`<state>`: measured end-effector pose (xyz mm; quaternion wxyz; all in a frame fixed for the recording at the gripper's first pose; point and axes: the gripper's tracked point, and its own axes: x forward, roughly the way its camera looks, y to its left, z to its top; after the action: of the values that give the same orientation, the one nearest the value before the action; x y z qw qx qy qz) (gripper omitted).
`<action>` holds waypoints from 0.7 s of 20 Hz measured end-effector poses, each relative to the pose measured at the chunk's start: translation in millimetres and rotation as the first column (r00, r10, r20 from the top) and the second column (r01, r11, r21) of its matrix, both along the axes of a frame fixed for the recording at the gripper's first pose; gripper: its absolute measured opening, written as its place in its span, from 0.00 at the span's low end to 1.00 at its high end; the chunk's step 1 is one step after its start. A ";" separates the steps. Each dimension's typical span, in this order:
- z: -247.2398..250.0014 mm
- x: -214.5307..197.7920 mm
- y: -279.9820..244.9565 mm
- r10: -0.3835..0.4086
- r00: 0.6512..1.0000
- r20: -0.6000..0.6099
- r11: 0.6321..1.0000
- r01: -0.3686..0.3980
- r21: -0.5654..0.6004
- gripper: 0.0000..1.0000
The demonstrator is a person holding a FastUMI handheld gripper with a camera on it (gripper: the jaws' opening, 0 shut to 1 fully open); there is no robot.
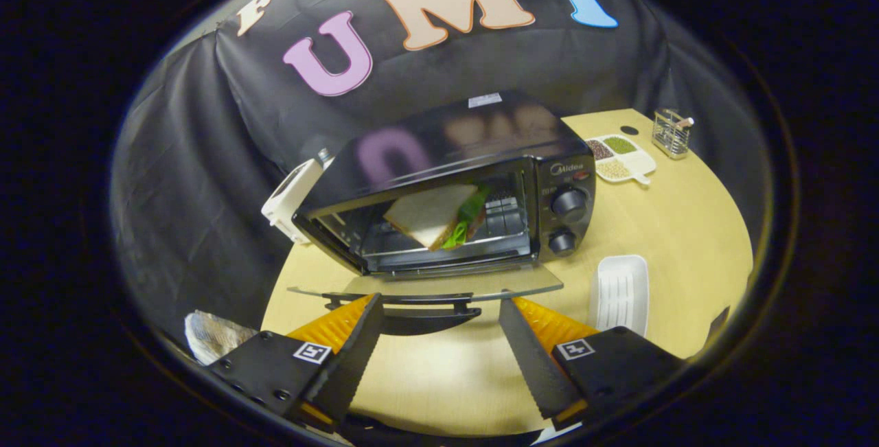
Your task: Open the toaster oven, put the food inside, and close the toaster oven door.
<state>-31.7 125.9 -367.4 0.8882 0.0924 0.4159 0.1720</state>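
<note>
While the tool (pixel 439 310) hovers spread before the open door (pixel 426 291), sandwich (pixel 439 213) sits inside.

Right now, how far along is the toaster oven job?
Done: the door is down and the sandwich sits inside the toaster oven. In hand: nothing; the tongs are open, with the door handle between their fingers. Left: closing the door.

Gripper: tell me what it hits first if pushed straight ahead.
Probably the black handle of the lowered glass oven door, just ahead of the open gripper; depth is uncertain.
</note>
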 end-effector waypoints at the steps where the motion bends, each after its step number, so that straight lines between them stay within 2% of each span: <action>1: 2.2 5.1 1.5 -0.006 1.000 0.011 1.000 0.006 0.009 1.00; 5: 12.1 23.3 6.7 -0.030 0.998 0.052 0.999 0.028 0.033 1.00; 14: 29.6 54.1 29.1 0.033 0.988 0.153 0.999 -0.030 -0.017 1.00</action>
<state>22.3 155.0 -337.8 0.9154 0.0658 0.3491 0.1895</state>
